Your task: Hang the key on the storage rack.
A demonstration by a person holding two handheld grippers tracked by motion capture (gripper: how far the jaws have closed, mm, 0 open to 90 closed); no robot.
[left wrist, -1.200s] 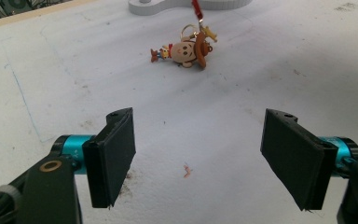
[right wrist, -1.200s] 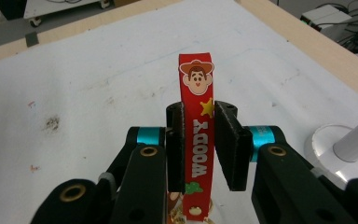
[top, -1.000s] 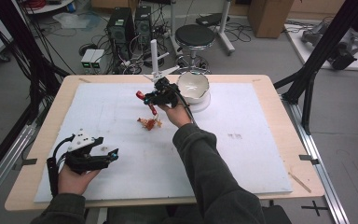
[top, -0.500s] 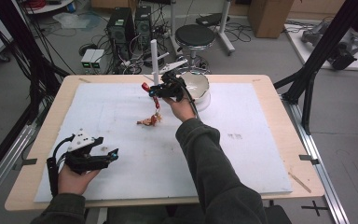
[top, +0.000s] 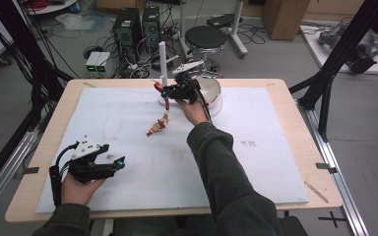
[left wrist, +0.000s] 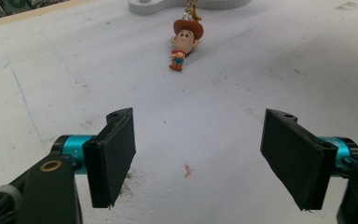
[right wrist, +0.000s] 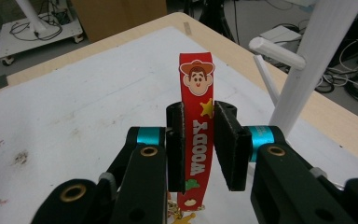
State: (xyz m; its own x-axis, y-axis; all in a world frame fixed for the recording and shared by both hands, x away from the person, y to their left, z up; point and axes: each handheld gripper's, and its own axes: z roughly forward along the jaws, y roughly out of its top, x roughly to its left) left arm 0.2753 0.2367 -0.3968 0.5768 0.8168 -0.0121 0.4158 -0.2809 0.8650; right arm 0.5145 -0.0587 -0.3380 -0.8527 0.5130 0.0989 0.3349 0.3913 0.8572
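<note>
Down at the near left corner of the desk [top: 285, 98], the left tool [top: 119, 162] rests in the person's hand on the white mat [top: 128, 128], its jaws spread wide with nothing between them; through that gap the left gripper view looks across bare mat toward the cowboy figure [left wrist: 185, 41].

That little figure [top: 156, 127] lies on its side about mid-mat, at the bottom end of the red strap [top: 167, 102] (a keychain lanyard printed with "WOODY").

Up and to the right, the right tool [top: 158, 88] is clenched on the strap [right wrist: 196, 135], the pads squeezing it flat from both sides, so the strap hangs from the jaws down to the figure on the mat.

Just beyond stands the white peg stand [top: 163, 64], its short pegs [right wrist: 277, 53] close beside the strap's top loop but not touching it.

Right of the hand sits a round bowl [top: 213, 93]; I cannot tell what is in it.
</note>
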